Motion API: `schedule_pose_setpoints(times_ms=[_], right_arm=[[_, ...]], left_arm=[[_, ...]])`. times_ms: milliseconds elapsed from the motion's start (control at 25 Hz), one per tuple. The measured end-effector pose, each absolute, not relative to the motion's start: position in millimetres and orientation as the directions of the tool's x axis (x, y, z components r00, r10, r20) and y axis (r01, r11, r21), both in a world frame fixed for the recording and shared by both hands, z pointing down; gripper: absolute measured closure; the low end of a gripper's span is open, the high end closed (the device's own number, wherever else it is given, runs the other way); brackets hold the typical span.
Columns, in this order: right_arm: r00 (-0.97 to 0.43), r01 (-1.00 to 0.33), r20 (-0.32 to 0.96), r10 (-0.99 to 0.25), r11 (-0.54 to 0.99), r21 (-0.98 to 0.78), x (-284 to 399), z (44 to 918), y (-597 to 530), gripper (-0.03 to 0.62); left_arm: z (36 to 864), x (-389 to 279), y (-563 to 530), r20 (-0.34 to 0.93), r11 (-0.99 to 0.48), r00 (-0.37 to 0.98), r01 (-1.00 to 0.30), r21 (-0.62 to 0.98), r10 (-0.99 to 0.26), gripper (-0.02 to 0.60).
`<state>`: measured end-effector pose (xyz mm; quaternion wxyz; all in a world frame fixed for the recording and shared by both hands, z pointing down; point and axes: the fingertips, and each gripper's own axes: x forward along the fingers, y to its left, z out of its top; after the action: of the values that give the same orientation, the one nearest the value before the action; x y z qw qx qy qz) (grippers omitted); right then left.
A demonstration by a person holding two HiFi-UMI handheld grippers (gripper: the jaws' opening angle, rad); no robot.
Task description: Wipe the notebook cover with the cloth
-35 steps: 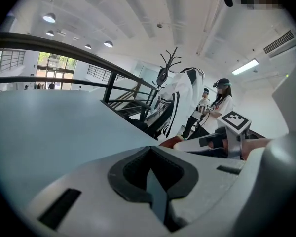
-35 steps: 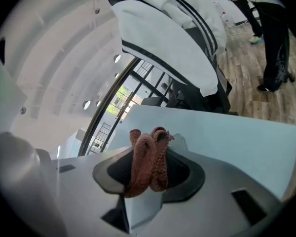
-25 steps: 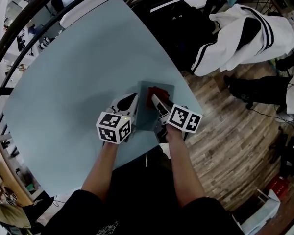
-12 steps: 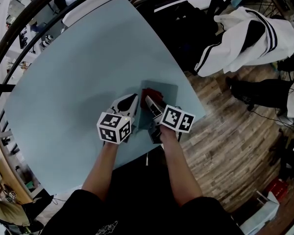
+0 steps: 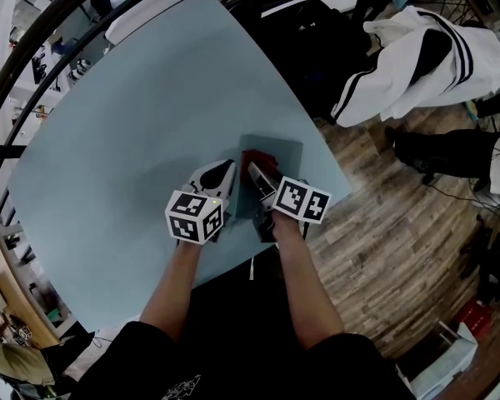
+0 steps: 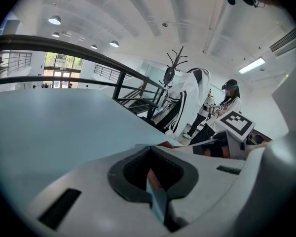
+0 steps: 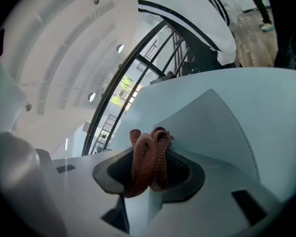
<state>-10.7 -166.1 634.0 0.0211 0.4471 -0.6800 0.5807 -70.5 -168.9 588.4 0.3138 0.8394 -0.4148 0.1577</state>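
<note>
Bench's near edge [image 5: 233, 261]: the right gripper [image 5: 253, 168], jaws clamping the cloth [image 5: 254, 157], just slid left over the notebook [image 5: 282, 152]. Wiping looks underway, with the left gripper [image 5: 222, 173] jaws pinching its edge.

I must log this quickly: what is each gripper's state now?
Left tongs: closed, nothing clearly held.
Right tongs: closed on the red cloth.

The grey-blue notebook [image 5: 282, 158] lay flat and closed near the table [image 5: 108, 140] edge. The reddish-brown cloth [image 7: 147, 157], bunched into ropy folds, rested on its cover, seemingly toward the near left part, pinched between the right gripper [image 7: 147, 184] jaws.
</note>
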Motion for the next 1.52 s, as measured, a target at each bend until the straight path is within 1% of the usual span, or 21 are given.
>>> schedule_pose_setpoints(times_ms=[240,560,1080,1240,1520], right_arm=[[-0.578,-0.644,0.561,-0.593,-0.092,-0.76,5,635,-161,0.448],[-0.539,-0.652,0.573,-0.618,-0.124,-0.748,44,636,-152,0.448],[-0.469,-0.667,0.592,-0.655,-0.177,-0.724,103,634,-134,0.448],[-0.454,-0.677,0.599,-0.66,-0.182,-0.713,111,632,-129,0.448],[-0.477,-0.629,0.543,-0.691,-0.163,-0.76,111,616,-130,0.448]], left_arm=[[590,-64,-164,0.528,-0.468,0.619,-0.785,0.405,-0.582,0.574],[598,-39,-156,0.533,-0.481,0.641,-0.767,0.424,-0.552,0.574],[604,-17,-139,0.552,-0.485,0.645,-0.763,0.428,-0.528,0.574],[604,-16,-135,0.56,-0.484,0.643,-0.764,0.426,-0.522,0.574],[597,-16,-131,0.555,-0.492,0.643,-0.764,0.417,-0.528,0.574]])
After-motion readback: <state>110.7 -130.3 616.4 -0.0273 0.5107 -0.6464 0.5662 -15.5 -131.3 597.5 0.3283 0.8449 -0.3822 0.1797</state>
